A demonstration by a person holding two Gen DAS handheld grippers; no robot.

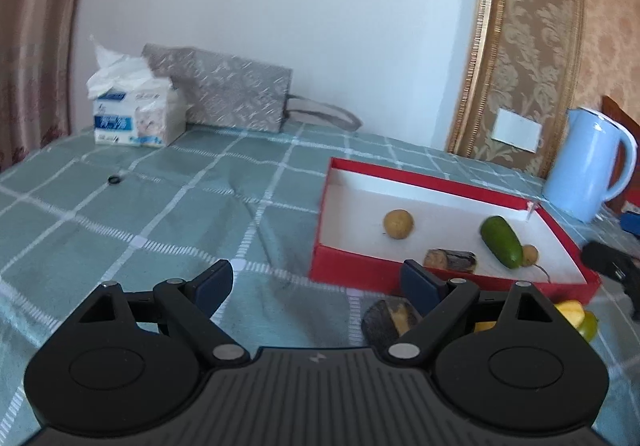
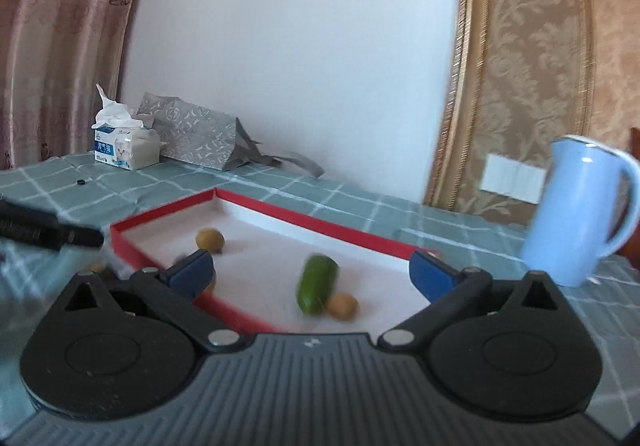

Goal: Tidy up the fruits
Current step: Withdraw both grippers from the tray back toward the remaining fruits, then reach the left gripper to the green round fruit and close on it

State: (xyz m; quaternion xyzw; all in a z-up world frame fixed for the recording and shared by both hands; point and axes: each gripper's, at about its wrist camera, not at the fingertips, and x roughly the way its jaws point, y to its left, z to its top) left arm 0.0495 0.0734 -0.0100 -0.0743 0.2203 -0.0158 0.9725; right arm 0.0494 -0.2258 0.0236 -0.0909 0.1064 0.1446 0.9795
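the red box point(image 1: 360, 270) sat on the green checked cloth point(image 1: 160, 205), white inside. in it lay a green fruit point(image 2: 316, 284) touching a small brown fruit point(image 2: 343, 306) at its 4 o'clock, a second brown fruit point(image 2: 209, 239) well apart at 10 o'clock, and a dark banana piece point(image 1: 452, 260). another dark piece point(image 1: 386, 320) lay on the cloth outside the box. the left gripper point(image 1: 320, 280) stood wide open over bare cloth. the right gripper point(image 2: 312, 270) was open too, nothing between its fingers. a blue kettle point(image 2: 576, 213) stood at 3 o'clock.
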